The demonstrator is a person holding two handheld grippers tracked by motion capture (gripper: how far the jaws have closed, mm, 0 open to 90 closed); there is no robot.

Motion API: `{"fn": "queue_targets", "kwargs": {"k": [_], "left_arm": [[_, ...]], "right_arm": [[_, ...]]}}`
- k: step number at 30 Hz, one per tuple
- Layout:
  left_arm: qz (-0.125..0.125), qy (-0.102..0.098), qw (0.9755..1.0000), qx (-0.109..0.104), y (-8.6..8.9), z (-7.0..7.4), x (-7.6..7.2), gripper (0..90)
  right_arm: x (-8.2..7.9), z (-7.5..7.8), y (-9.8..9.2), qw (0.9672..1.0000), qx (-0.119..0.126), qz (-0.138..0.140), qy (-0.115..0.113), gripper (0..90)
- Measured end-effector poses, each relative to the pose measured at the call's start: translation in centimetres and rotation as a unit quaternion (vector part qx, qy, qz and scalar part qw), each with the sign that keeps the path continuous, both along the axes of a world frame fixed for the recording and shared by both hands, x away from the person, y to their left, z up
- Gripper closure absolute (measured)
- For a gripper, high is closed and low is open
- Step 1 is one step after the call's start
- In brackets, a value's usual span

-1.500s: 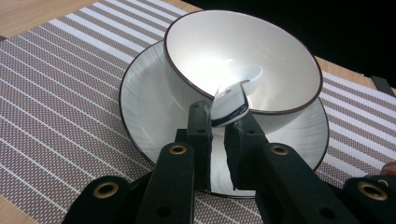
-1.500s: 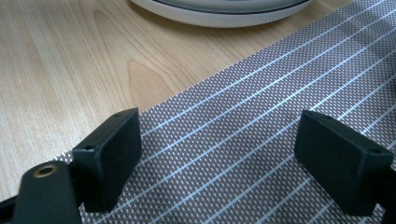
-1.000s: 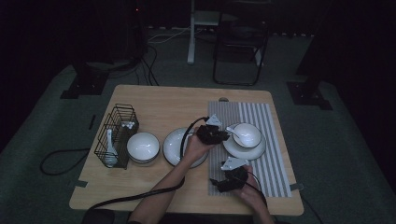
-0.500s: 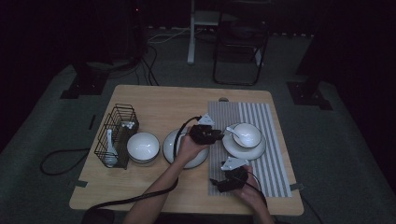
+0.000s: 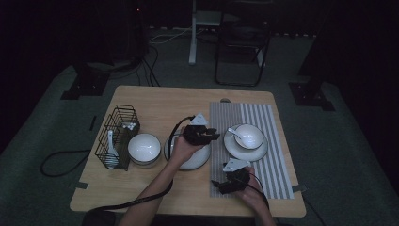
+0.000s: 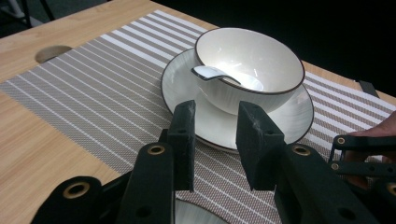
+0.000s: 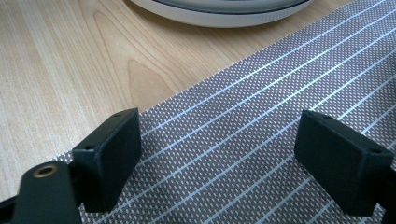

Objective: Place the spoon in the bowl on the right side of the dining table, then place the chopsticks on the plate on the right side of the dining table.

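A white bowl (image 6: 250, 63) with a dark rim stands on a saucer (image 6: 289, 116) on the striped placemat (image 6: 93, 93); a white spoon (image 6: 210, 73) lies in it. My left gripper (image 6: 217, 119) hangs just short of the saucer. Its jaws have just been opening and are open, with nothing between them. From above, the left gripper (image 5: 212, 136) is over the right edge of a white plate (image 5: 190, 160), left of the bowl (image 5: 249, 135). My right gripper (image 7: 219, 135) rests low over the placemat (image 7: 261, 116), open and empty; from above the right gripper (image 5: 219, 184) is near the table's front edge.
A black wire basket (image 5: 117, 136) holding a white spoon (image 5: 109, 146) stands at the table's left, with a second white bowl (image 5: 143, 148) beside it. A plate rim (image 7: 219, 9) lies just ahead of the right gripper. A chair (image 5: 242, 42) stands beyond the table.
My left gripper has drawn back leftward from the bowl on the saucer and now sits over the plate's edge. The spoon stays in the bowl. The right gripper has kept still.
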State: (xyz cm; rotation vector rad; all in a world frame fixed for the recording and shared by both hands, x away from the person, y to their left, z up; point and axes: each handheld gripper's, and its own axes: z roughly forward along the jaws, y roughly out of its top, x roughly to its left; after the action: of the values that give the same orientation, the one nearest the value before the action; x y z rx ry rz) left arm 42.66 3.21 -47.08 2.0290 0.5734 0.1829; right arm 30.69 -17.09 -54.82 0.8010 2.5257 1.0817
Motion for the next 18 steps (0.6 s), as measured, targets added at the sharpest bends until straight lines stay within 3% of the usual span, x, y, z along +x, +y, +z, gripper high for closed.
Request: {"fn": "queue_targets", "kwargs": {"k": [18], "left_arm": [[-0.001, -0.019, 0.9998, 0.007, 2.0, 1.9, -0.8, 64.3]], "right_arm": [[0.0, 0.0, 0.0, 1.0, 0.0, 0.0, 0.0, 14.8]]}}
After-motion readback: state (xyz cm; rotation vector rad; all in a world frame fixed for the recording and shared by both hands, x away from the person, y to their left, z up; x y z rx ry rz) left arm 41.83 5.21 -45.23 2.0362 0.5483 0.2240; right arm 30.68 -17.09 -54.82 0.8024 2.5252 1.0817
